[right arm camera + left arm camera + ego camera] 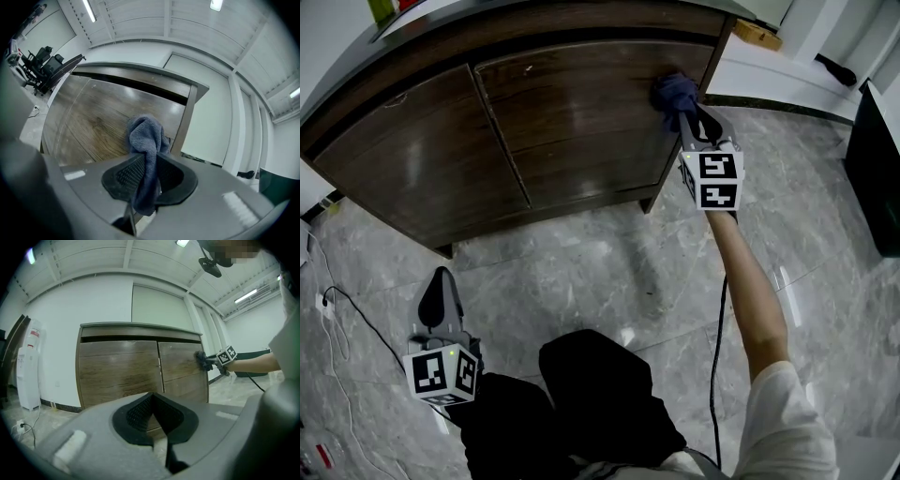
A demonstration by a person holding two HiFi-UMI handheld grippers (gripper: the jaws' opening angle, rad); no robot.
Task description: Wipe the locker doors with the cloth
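Observation:
The dark wooden locker has a left door [422, 159] and a right door [581, 112]. My right gripper [686, 117] is shut on a dark blue cloth [673, 92] and holds it against the top right corner of the right door. In the right gripper view the cloth [145, 133] bunches ahead of the right gripper [147, 157] and hangs down between the pads. My left gripper [441, 286] hangs low over the floor, well short of the locker. In its own view the left gripper [151, 397] is shut and holds nothing, facing both doors [117, 371].
A grey marble floor [609, 262] lies before the locker. Cables [337, 323] trail at the left edge, and a black object [877, 169] stands at the right. A white appliance [29, 366] stands left of the locker. The person's dark trousers [600, 394] fill the bottom centre.

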